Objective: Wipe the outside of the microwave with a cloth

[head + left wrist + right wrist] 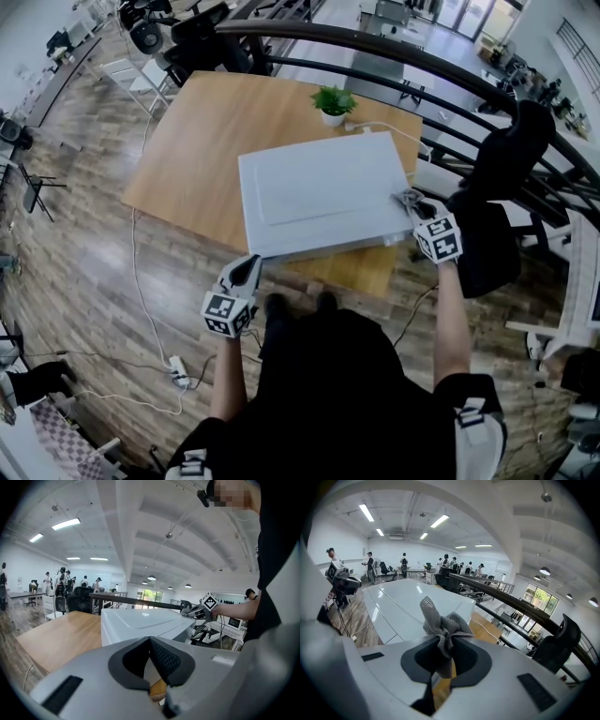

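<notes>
Potted plant [333, 103] on wooden table [206, 141].

Wooden desk [192, 141], head view, centre frame.
White microwave [323, 192] sits on its lower-right part; small potted plant [334, 103] at the upper edge, white cable [386, 125] running right from beside it.

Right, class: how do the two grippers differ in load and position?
The right gripper is shut on a grey cloth; the left gripper is shut, empty. The right gripper is at the microwave's right edge; the left gripper hangs beside its front left corner. Both carry marker cubes.
</notes>
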